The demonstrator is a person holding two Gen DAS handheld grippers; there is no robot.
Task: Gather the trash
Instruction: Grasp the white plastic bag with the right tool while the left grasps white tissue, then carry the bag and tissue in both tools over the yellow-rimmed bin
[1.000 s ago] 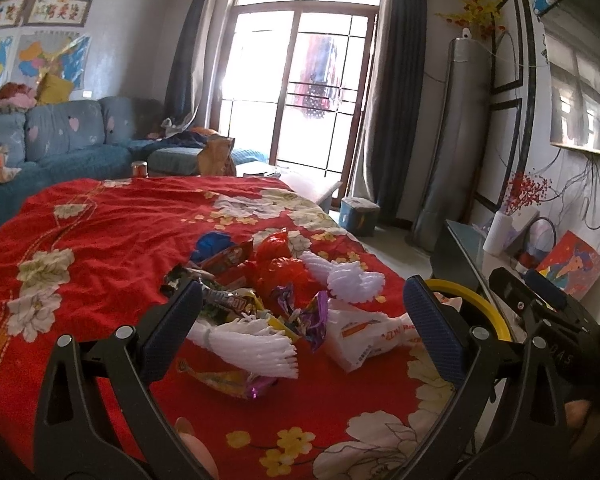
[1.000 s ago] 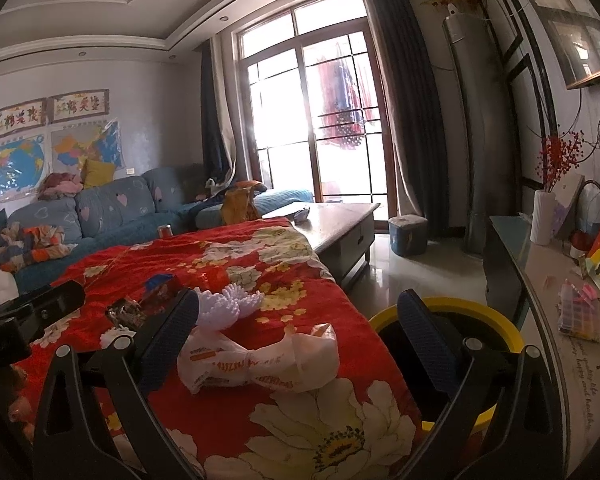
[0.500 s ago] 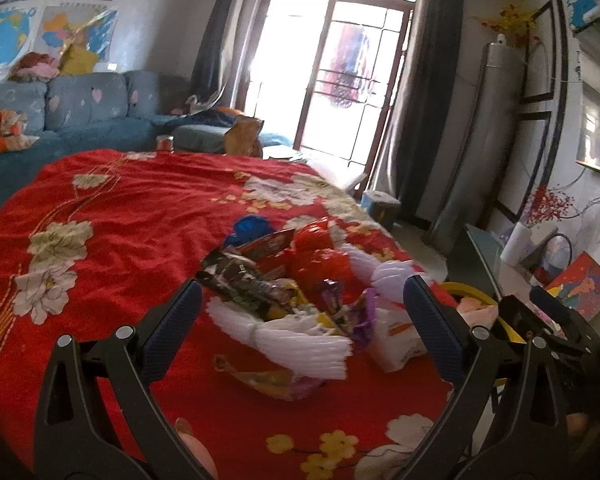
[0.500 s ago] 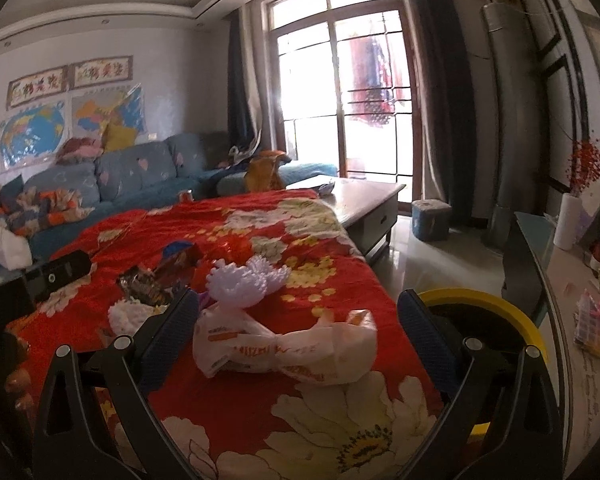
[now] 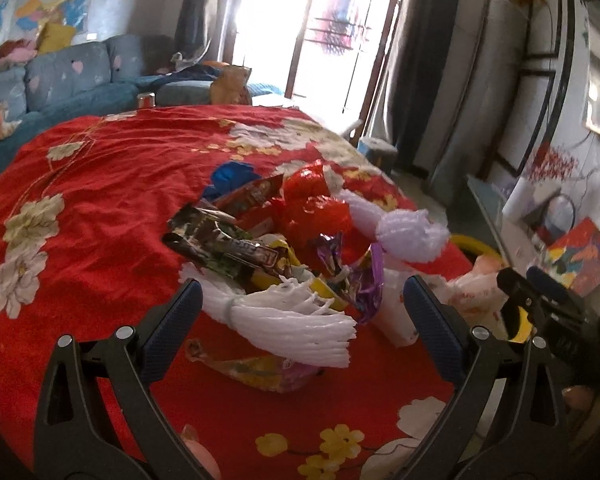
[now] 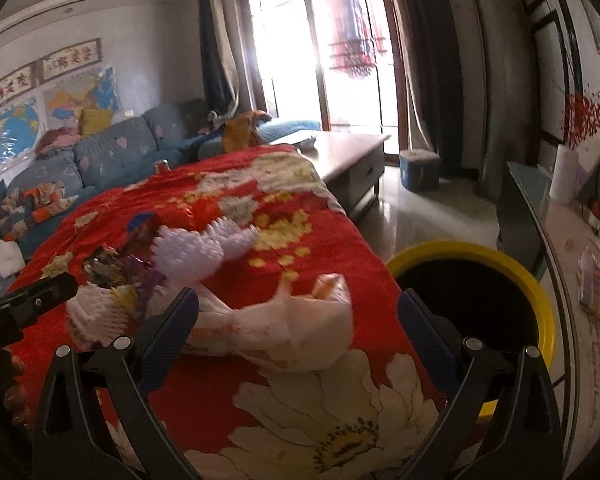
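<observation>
We find the left gripper (image 5: 300,312) low in the left wrist view with its jaws spread wide and nothing between the pads; the white foam net (image 5: 296,324) lies in the gap at lower centre, touching neither finger. Behind the net, toward frame centre, sits the trash pile (image 5: 268,240): a dark wrapper (image 5: 224,248), a purple wrapper (image 5: 360,280), red foil (image 5: 316,212) and a second foam net (image 5: 412,236) to its right. A yellow wrapper (image 5: 260,372) lies flat below the first net. All of it rests on the red cloth (image 5: 100,200).

We find the right gripper (image 6: 296,316) likewise spread wide and empty in the right wrist view. A white bag (image 6: 292,328) lies on the cloth between its fingers at lower centre; we cannot tell whether the left pad touches the bag, as the bag is blurred. The bag also appears at the right edge of the pile in the left wrist view.

The yellow bin (image 6: 480,308) stands at right centre of the right wrist view, just beside the cloth's edge, its dark mouth uncovered. The left gripper's body shows at that view's left edge. A sofa (image 6: 112,156) sits at upper left, and a low table (image 6: 352,152) near the window.
</observation>
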